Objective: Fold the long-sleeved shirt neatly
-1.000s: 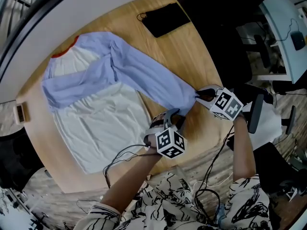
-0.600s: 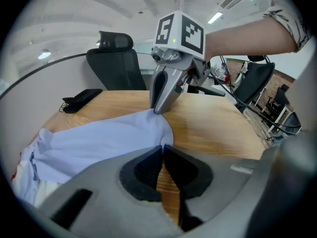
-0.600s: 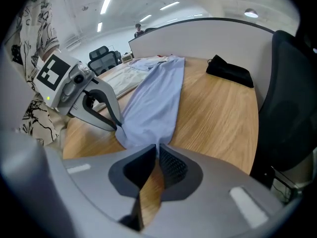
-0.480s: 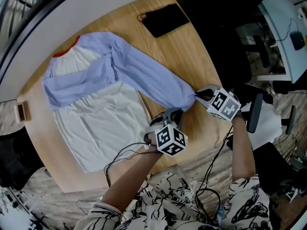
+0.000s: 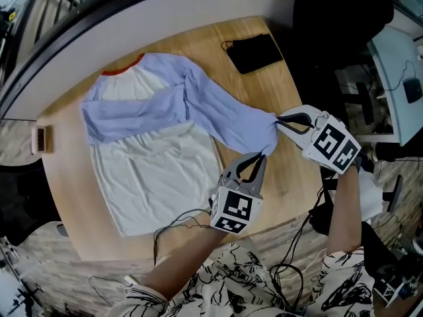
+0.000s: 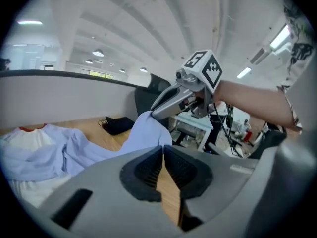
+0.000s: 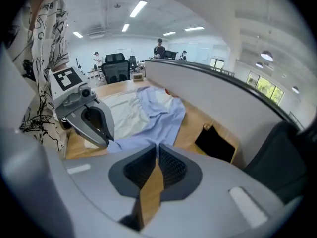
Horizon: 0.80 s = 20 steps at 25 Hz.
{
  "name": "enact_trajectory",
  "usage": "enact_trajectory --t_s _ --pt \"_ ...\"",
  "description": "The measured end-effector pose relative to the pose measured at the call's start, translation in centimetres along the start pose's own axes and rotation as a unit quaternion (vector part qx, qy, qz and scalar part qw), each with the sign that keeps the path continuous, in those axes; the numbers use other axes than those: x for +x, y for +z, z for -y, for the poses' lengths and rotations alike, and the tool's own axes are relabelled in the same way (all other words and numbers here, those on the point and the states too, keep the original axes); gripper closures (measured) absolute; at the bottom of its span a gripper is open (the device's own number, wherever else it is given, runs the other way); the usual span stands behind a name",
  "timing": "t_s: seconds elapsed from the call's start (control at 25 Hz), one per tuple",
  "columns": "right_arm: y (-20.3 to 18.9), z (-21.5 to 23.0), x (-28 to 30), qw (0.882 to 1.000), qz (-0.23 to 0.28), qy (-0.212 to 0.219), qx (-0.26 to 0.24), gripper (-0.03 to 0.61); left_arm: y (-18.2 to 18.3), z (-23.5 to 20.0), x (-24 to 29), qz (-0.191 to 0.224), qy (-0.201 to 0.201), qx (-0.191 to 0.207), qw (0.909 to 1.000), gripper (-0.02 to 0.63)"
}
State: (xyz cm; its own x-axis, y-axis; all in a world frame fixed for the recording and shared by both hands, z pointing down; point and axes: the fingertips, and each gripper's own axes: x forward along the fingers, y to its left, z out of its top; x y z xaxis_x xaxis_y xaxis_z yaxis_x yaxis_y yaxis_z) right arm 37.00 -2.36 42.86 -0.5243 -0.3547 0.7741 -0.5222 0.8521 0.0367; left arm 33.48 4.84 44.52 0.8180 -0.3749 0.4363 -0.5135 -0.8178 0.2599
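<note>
Item: two hand-held grippers, both clamping.
Left gripper (image 5: 263, 156) and right gripper (image 5: 278, 119) are pinching the sleeve cuff (image 5: 268, 136), tips nearly meeting; the right jaws have just been closing on it.

One long-sleeved shirt (image 5: 152, 170) is on one round wooden table (image 5: 205, 50). The shirt has two blue sleeves (image 5: 129, 114) and one red collar (image 5: 122, 67). There are two grippers, the left gripper (image 5: 263, 157) and the right gripper (image 5: 278, 118). Each carries one marker cube (image 5: 232, 210), making two cubes. There is also one flat black pouch (image 5: 256, 51) and one small block (image 5: 41, 139).
</note>
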Motion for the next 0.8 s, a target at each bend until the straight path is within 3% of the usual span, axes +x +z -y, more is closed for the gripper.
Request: enact_trajectory --t_s 0.16,0.44,0.6,0.8 --pt "9.6 0.8 -0.6 0.998 0.043 0.003 -0.048 0.548 5.4 -3.9 -5.3 0.08 0.052 -0.048 0.9943 0.591" --pt "24.2 -0.4 2.6 0.989 0.081 0.023 -0.121 0.548 10.2 -12.6 -15.2 0.179 0.125 -0.135 0.9666 0.592" --pt "31.6 -2.4 6.7 0.983 0.088 0.047 -0.154 0.548 10.7 -18.0 -21.2 0.205 0.188 -0.123 0.9525 0.592" --pt "37.2 -5.5 10.4 0.977 0.096 0.069 -0.176 0.548 9.7 -22.4 -27.4 0.211 0.264 -0.124 0.933 0.592"
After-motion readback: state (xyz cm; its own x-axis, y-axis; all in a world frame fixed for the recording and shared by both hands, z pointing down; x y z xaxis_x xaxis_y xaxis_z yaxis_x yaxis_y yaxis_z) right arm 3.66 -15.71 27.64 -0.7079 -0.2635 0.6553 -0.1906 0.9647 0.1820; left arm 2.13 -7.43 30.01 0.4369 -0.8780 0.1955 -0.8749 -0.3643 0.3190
